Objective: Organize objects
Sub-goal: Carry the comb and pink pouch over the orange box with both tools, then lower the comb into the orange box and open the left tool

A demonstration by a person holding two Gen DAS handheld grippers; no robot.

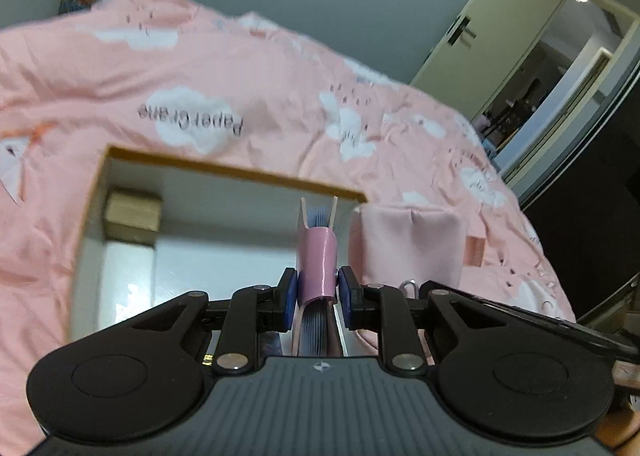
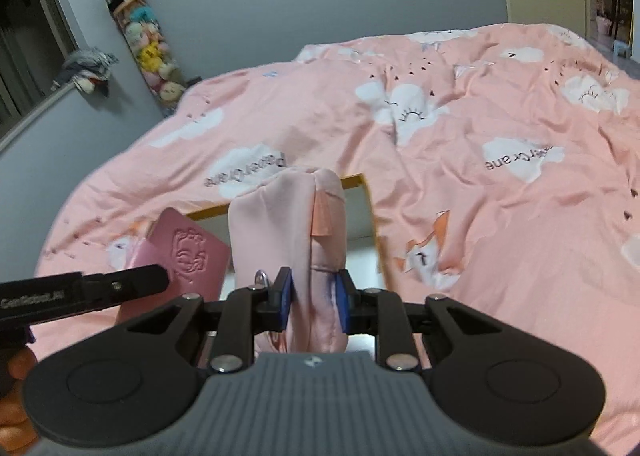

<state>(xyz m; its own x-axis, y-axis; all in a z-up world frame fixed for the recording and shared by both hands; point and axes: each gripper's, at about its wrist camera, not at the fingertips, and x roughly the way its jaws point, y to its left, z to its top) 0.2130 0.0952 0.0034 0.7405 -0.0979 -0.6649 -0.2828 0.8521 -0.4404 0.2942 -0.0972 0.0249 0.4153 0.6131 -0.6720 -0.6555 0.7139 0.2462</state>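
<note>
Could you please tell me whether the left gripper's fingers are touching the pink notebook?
Touching. In the left wrist view, the blue fingers of the left gripper press against both sides of the pink notebook, with no gap showing.

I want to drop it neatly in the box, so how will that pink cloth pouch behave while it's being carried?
The pouch looks soft and floppy: the right gripper squeezes it in visibly. It probably weighs little, since it stands up from one pinch. Over the box it may slump when released.
</note>
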